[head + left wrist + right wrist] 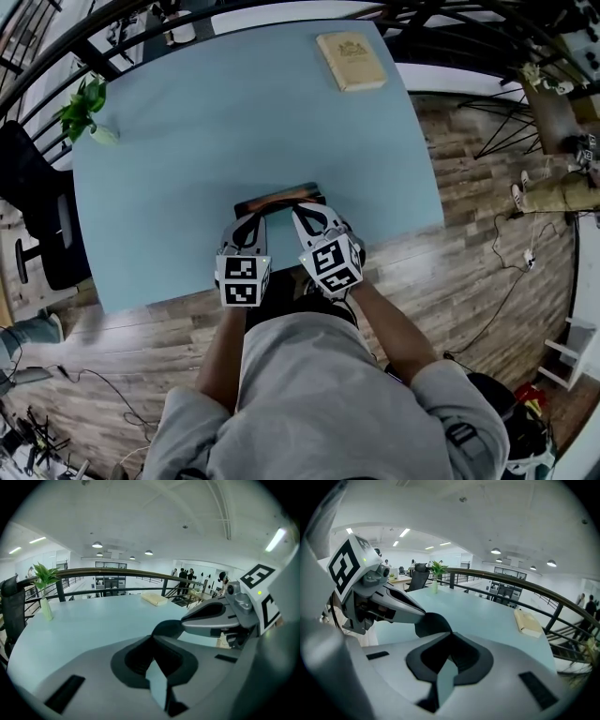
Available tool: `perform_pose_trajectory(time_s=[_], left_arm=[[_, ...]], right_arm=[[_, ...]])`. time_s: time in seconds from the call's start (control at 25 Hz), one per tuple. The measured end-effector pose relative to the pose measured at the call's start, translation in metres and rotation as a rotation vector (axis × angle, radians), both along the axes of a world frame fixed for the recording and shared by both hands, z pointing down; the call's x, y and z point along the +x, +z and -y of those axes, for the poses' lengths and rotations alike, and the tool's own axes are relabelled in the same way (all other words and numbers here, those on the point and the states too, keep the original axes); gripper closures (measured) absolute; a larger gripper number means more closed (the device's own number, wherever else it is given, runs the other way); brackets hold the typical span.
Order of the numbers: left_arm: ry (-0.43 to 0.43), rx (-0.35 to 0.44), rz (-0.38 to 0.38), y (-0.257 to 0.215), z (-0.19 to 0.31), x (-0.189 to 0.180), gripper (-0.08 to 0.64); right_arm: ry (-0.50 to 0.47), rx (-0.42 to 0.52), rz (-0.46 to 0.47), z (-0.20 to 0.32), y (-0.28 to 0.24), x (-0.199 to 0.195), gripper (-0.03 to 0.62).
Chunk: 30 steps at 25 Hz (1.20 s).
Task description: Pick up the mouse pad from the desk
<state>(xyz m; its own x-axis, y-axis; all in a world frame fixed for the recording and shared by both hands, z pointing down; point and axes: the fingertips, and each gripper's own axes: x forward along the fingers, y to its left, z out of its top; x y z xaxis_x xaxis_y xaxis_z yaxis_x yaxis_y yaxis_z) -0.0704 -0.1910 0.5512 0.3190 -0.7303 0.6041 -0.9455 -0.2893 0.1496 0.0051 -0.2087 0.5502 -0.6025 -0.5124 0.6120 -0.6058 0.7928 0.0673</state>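
Your left claw (pixel 251 220) and right claw (pixel 306 216) sit side by side at the lower middle of the head view. Each is pressed together on the near edge of the mouse pad (pixel 279 197), the left one toward its left end and the right one toward its right end. The dark pad spans the gap between the two tips, over the near part of the pale blue worktop (pixel 234 122). Whether its far edge touches the worktop cannot be told. A tan book (pixel 352 61) lies at the upper right and a green plant (pixel 82 105) stands at the upper left.
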Motion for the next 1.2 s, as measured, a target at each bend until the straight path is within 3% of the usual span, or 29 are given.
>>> perform_pose_trajectory(time_s=[0.44, 1.2], left_arm=[[0.044, 0.054, -0.011, -0.032, 0.027, -0.005, 0.535], [-0.042, 0.161, 0.000, -0.083, 0.062, 0.002, 0.535]], right_arm=[[0.090, 0.017, 0.061, 0.028, -0.030, -0.006, 0.574], [0.052, 0.091, 0.139, 0.064, -0.078, -0.006, 0.575]])
